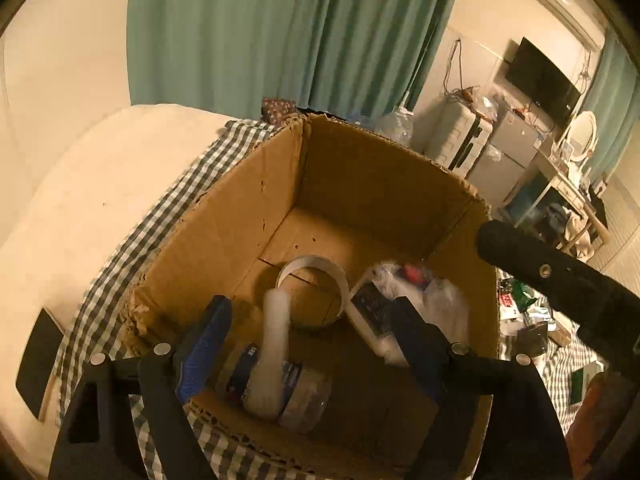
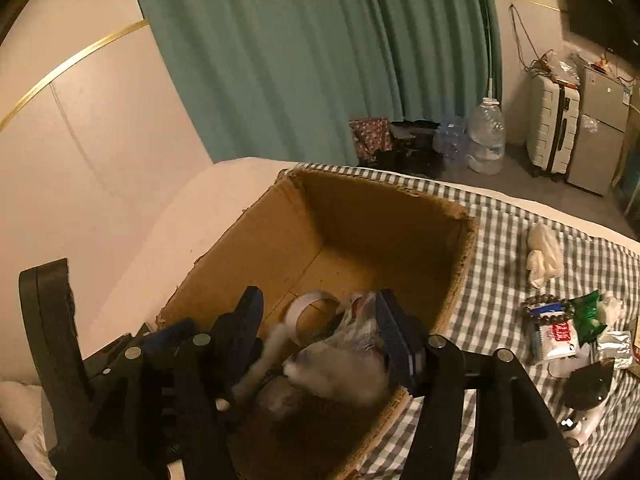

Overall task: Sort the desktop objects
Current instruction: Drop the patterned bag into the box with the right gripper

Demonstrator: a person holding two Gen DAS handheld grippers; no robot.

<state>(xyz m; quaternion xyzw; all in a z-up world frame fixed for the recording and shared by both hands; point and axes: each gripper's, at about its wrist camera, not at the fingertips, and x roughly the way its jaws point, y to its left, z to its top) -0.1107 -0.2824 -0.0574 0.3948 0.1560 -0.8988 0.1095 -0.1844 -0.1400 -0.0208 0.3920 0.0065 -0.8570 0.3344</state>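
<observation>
While both claws hang released inside cardboard box, far half bare.

Rough brown cardboard box (torn rim), on checked cloth.

Bag motion-blurred — contents unreadable.

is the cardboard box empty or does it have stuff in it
Not empty. The cardboard box holds a tape roll, a white tube and a clear plastic bag on its floor; the far part is bare.
</observation>
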